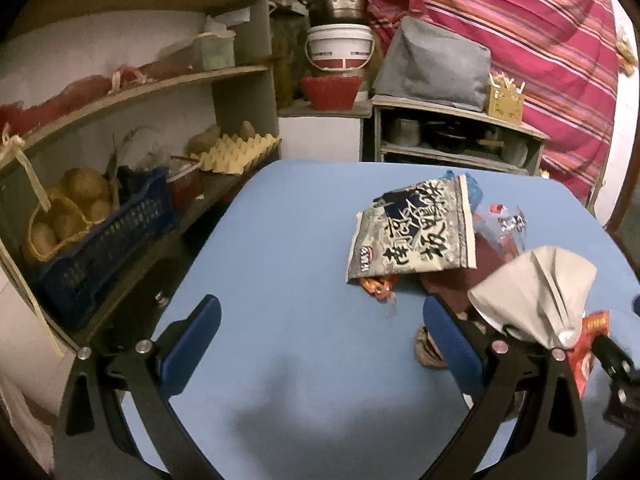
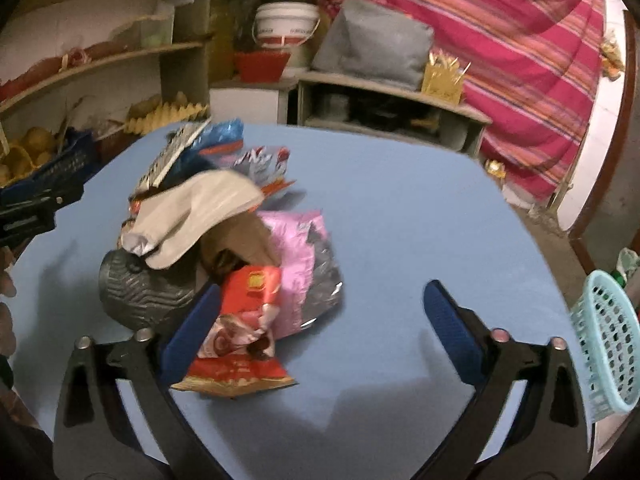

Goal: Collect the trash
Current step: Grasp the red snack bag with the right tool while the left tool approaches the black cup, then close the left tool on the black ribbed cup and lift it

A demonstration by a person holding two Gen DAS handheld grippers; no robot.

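A heap of empty snack wrappers lies on the blue table (image 2: 400, 208). In the right wrist view it holds a red packet (image 2: 244, 344), a pink bag (image 2: 298, 264), a grey-white pouch (image 2: 196, 212) and a dark grey bag (image 2: 136, 300). In the left wrist view a grey-and-white printed bag (image 1: 416, 232) lies at the right, with the grey-white pouch (image 1: 536, 292) beside it. My left gripper (image 1: 320, 344) is open and empty, left of the heap. My right gripper (image 2: 320, 320) is open and empty, its left finger (image 2: 192, 332) at the red packet.
A light teal plastic basket (image 2: 608, 344) stands at the right edge. Shelves with a dark blue crate (image 1: 100, 248), potatoes and an egg tray (image 1: 236, 152) run along the left. A low shelf unit (image 1: 456, 136), a white bucket (image 1: 340, 50) and a striped pink curtain (image 1: 540, 40) stand behind the table.
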